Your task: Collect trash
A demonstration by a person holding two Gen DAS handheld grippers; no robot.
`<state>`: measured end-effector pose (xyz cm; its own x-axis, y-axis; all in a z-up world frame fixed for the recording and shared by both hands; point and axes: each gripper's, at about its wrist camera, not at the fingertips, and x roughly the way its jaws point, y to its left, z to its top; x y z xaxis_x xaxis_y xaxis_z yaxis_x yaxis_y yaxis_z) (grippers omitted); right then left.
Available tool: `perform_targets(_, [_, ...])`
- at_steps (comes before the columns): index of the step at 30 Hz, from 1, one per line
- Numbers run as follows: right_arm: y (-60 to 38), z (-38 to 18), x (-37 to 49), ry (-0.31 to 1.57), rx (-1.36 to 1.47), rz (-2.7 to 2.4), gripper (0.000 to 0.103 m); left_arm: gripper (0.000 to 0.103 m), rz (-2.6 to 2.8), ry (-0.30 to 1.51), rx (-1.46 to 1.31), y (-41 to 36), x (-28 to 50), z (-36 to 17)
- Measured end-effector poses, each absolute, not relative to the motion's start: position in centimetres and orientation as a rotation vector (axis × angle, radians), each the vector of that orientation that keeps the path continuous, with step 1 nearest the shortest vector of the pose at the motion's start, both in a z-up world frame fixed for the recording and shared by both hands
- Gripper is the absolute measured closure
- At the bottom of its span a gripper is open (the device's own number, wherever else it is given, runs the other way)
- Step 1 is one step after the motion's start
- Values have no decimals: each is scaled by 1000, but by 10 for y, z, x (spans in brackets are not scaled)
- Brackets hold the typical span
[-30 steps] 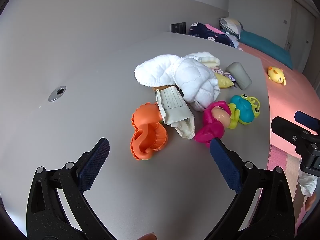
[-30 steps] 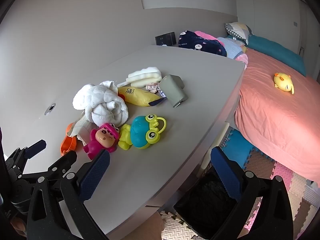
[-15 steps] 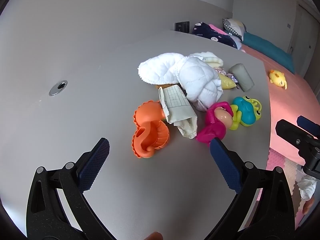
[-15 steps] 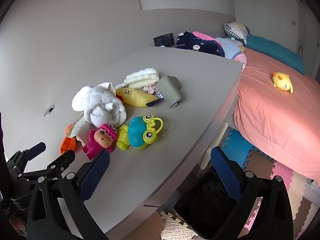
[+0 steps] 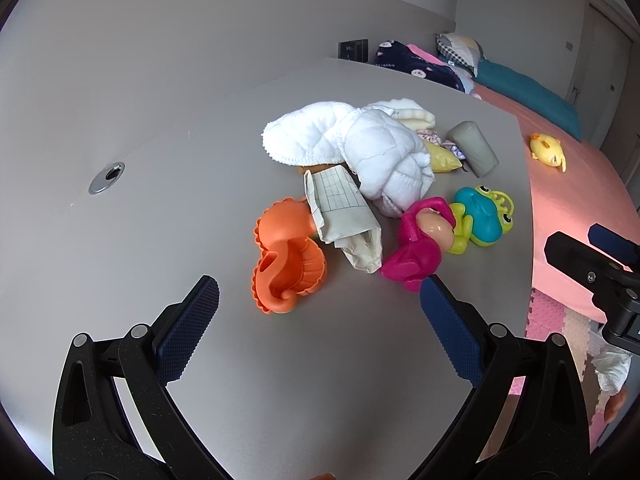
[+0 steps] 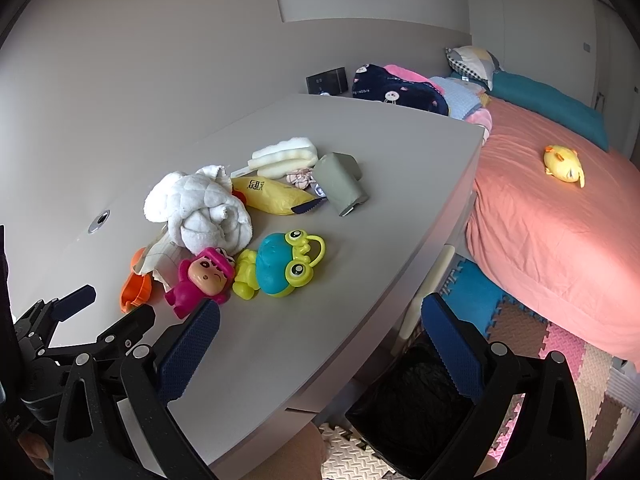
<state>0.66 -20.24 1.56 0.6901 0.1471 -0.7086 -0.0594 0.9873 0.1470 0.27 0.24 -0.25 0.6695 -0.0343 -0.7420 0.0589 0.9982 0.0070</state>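
The left gripper (image 5: pixel 316 300) is held wide open and empty above the grey table (image 5: pixel 160 208), short of the orange seahorse mould (image 5: pixel 286 256). The crumpled grid paper (image 5: pixel 346 216) lies against that mould, partly under the white towel (image 5: pixel 368 152). The right gripper (image 6: pixel 320 328) is likewise spread wide, empty. Below the table edge sits what appears to be a black-lined bin (image 6: pixel 416 400).
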Motion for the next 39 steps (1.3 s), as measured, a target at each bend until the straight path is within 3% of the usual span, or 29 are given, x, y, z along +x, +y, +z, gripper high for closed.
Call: perform_targets(39, [-208,17,4,792,113,102,3,6,-53,862,-5,5,6,-4])
